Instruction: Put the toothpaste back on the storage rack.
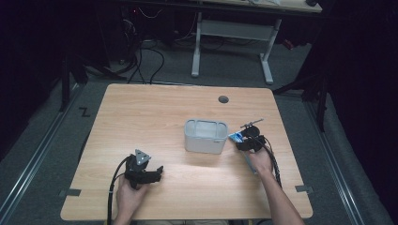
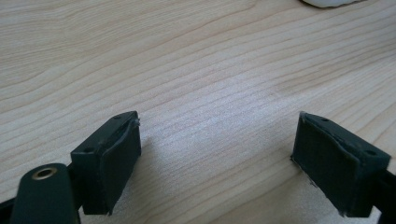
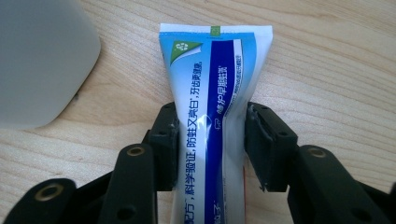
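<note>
Right tongs (image 3: 210, 144) clamp a toothpaste tube (image 3: 215, 79) beside the bin (image 1: 205, 136), apparently for loading, while left tongs (image 2: 215, 158) gape empty at lower left.

A light wood-grain desk (image 1: 141, 112) with a round cable hole (image 1: 223, 99) near its far edge stands on grey carpet. A pale grey rectangular bin (image 1: 205, 136) sits on it, just left of the right tongs (image 1: 245, 139) and well beyond and right of the left tongs (image 1: 158, 171). A blue-and-white toothpaste tube (image 3: 212, 88) lies on the wood between the right tongs' pads, its crimped end pointing away, beside the bin.
</note>
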`<state>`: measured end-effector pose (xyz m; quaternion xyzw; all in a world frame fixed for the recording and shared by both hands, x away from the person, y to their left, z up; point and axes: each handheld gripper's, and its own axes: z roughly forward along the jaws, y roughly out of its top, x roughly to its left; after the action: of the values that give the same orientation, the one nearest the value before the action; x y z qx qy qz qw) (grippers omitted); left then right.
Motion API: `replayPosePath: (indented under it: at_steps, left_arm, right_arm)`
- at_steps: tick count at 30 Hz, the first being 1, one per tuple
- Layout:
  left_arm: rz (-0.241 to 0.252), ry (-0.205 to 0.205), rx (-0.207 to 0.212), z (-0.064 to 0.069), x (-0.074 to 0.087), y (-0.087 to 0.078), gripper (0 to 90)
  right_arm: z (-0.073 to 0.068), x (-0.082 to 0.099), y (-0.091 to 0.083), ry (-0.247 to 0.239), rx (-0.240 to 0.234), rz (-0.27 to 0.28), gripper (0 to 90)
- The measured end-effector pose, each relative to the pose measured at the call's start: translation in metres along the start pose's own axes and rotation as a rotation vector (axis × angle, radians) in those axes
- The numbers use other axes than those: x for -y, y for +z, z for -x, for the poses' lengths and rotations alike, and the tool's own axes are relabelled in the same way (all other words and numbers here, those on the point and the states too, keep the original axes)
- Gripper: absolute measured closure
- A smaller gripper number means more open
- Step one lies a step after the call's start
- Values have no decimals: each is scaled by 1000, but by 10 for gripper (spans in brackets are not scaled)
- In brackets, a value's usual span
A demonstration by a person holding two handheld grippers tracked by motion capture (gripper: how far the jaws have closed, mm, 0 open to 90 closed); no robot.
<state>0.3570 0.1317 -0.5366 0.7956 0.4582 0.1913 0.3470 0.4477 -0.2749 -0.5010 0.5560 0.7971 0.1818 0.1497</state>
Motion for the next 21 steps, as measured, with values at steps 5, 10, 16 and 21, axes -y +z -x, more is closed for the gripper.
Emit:
replayPosePath:
  at_steps: [5,10,16,21]
  left_arm:
    - [0,0,1,0,0,0,154]
    - [1,1,3,1,0,0,154]
    - [0,1,3,1,0,0,155]
    - [0,1,3,1,0,0,154]
  right_arm:
    - [2,-2,-1,0,-11,-13,623]
    - [3,-4,-5,6,-29,-11,683]
    - [6,-6,-8,20,-54,2,705]
    - [9,-5,-13,29,-70,17,709]
